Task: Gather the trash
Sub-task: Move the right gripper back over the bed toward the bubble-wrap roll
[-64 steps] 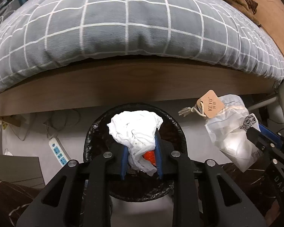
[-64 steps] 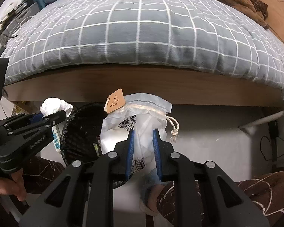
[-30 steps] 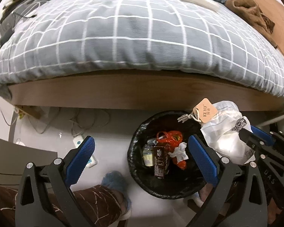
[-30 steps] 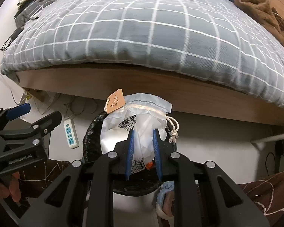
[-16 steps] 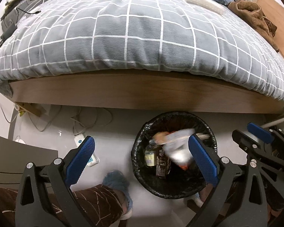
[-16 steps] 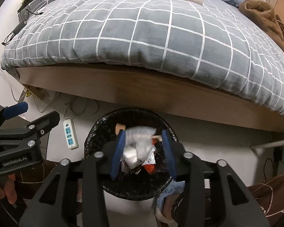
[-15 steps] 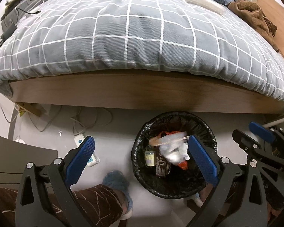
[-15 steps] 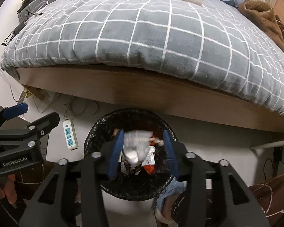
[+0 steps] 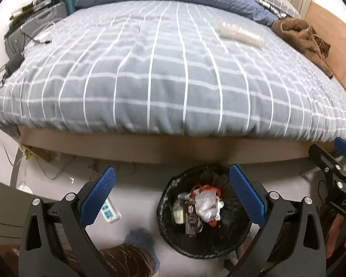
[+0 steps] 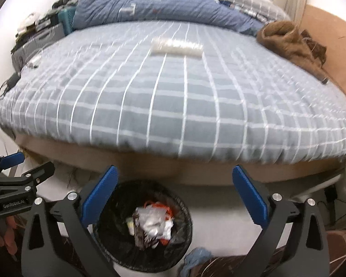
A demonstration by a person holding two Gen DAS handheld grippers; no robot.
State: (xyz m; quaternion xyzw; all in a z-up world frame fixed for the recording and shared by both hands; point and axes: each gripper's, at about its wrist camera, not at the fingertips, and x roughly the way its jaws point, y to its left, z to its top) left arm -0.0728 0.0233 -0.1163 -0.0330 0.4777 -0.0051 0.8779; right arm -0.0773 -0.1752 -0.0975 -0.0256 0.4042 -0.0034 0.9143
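You hold both the left gripper (image 9: 170, 198) and right gripper (image 10: 175, 196) spread wide and empty above the round black-lined trash bin (image 9: 166, 210), since the crumpled white plastic (image 9: 206, 205) lies inside.

Your trash bin (image 9: 170, 235) stands upright on the pale floor just in front of the bed's wooden side rail, a round bin lined with a black bag whose edge folds over the rim. Inside it you have a crumpled white plastic bag (image 9: 207, 204) lying on top of the heap, with orange-red wrapper scraps (image 9: 204, 188) showing behind and under it. To its left sit a dark brown carton (image 9: 191, 219) and a small pale yellow-green bottle (image 9: 178, 213). On the bed, well apart from the bin, a long clear plastic package (image 10: 176, 46) lies flat on the grey checked cover.
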